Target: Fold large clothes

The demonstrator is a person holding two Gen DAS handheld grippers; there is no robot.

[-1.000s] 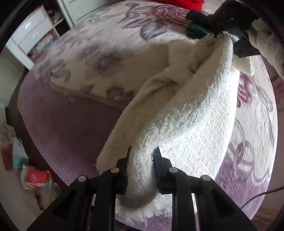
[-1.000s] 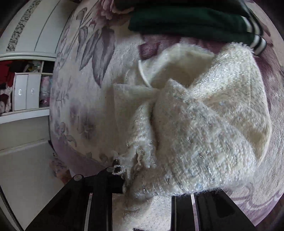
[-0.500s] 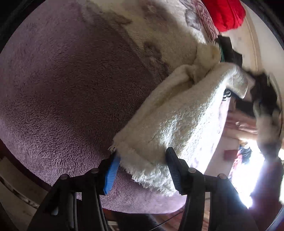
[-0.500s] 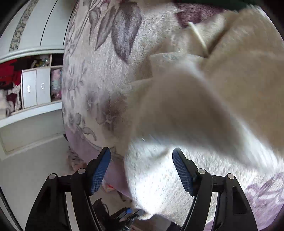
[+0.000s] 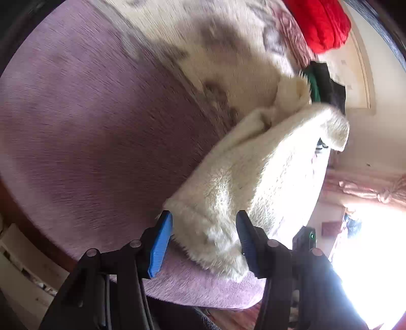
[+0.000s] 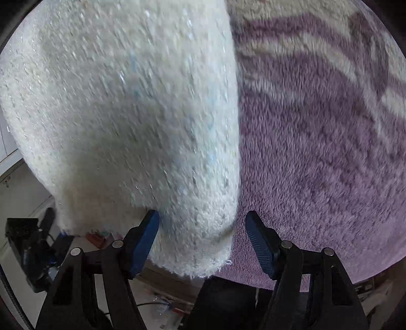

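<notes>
Left claw [image 5: 204, 236] stands wide, its two blue pads apart, with the near end of the cream sweater [image 5: 253, 172] lying between them but not pinched; the fuzzy hem sits on the purple bed cover [image 5: 88, 127] just ahead of the pads. From this claw the sweater runs away up and to the right, its long axis slanting toward the far side of the bed, where its other end bunches against a dark green garment [image 5: 313, 86], with a red one [image 5: 322, 22] beyond that. Right claw [image 6: 203, 238] is likewise wide, both pads clear of the cloth; here the sweater [image 6: 127, 114] fills the left and middle of the view, hanging or draped so that its lower edge comes down between the pads, while bare purple cover [image 6: 317, 152] lies to the right. Whether that edge rests on the bed or hangs off its side cannot be told from this view, which is blurred. Both claws are at the sweater, so neither is clearly nearer; I judge the coming move turns on each one closing on the end it already straddles, the left on the hem, the right on the hanging edge. Count: one cream sweater, one green garment, one red garment, two claws, one bed.
</notes>
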